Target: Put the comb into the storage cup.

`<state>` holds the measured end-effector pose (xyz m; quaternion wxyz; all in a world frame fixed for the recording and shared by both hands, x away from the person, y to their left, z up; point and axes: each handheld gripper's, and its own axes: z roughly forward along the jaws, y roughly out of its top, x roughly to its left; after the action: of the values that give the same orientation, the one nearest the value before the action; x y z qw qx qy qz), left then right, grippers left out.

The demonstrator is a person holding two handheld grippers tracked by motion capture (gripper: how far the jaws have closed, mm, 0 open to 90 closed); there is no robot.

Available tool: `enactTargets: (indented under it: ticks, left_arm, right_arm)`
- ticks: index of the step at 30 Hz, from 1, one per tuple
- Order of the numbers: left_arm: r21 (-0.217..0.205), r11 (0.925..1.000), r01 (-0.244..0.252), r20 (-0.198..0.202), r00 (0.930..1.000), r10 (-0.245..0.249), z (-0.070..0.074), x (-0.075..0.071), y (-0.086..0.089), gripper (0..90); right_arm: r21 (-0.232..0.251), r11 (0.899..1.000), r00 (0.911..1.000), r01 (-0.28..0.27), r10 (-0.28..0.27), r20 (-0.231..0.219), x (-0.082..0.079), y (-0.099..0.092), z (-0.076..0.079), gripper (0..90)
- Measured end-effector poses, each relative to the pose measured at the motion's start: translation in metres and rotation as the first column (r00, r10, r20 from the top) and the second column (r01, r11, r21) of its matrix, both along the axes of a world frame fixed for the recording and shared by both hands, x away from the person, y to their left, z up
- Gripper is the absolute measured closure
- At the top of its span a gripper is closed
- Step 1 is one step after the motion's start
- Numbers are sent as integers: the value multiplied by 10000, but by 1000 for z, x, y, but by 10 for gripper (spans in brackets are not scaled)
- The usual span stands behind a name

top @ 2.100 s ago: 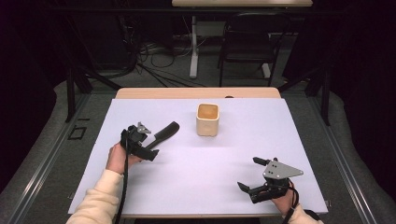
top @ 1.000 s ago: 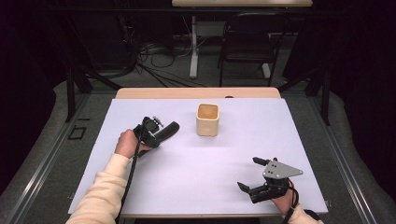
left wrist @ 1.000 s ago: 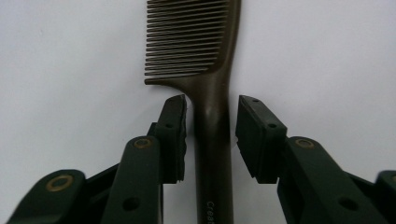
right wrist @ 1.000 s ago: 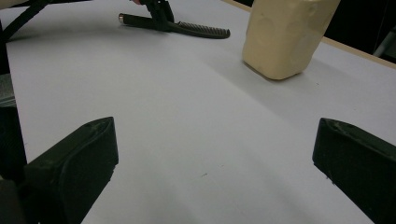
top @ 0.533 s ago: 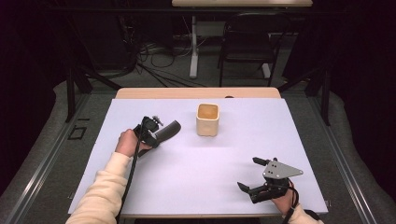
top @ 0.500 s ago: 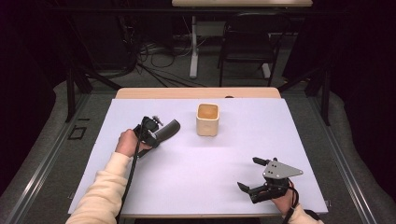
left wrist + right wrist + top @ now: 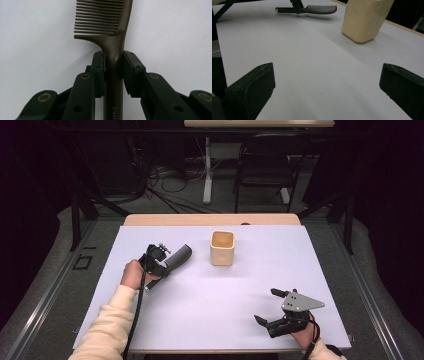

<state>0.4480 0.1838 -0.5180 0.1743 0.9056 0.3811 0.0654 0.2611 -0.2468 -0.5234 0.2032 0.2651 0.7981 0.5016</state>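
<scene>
High view: the left claw (image 7: 161, 262) sits on the left half of the white table (image 7: 200, 310), closed on the handle of a dark comb (image 7: 176, 257). Its jaws have just been closing, with the comb handle between them. The comb's toothed end points toward a cream square cup (image 7: 222, 248), which stands upright near the middle of the table's far half, a little apart from the comb.

In the left gripper view the two pads press on either side of the comb's narrow handle, just below where the teeth begin, and the teeth run away from the camera along the left side of the spine.

The right claw (image 7: 272, 309) rests low at the table's near right corner, well apart from comb and cup. In the right gripper view its jaws stand wide apart with only bare table between them, and the cup and the comb lie beyond.
</scene>
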Motion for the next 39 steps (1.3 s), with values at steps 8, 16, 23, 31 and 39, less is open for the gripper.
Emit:
enactTargets:
  ticks: [8, 16, 23, 31, 39]
  left_arm:
    - [-504, 9985, -192, 283, 9994, 206, 5, -8, 9, 721]
    - [-969, 9951, -203, 661, 9975, 268, 8, -13, 15, 722]
    - [-1028, 9944, -240, 979, 9946, 341, 11, -18, 14, 721]
    - [-1621, 9865, -250, 1331, 9900, 470, 15, -25, 16, 722]
    - [-2282, 9730, -336, 1544, 9855, 702, 16, -29, 19, 721]
  right_arm:
    - [-23, 10000, 10000, 5, -5, 18, 0, 0, 0, 0]
    - [-19, 10000, 10000, -4, 4, 40, 0, 0, 0, 0]
    - [-28, 10000, 10000, -20, 20, 4, 0, 0, 0, 0]
    - [-26, 10000, 10000, -26, 26, 11, 0, 1, 0, 0]
    - [-118, 9999, 10000, -35, 35, -3, 0, 2, 0, 0]
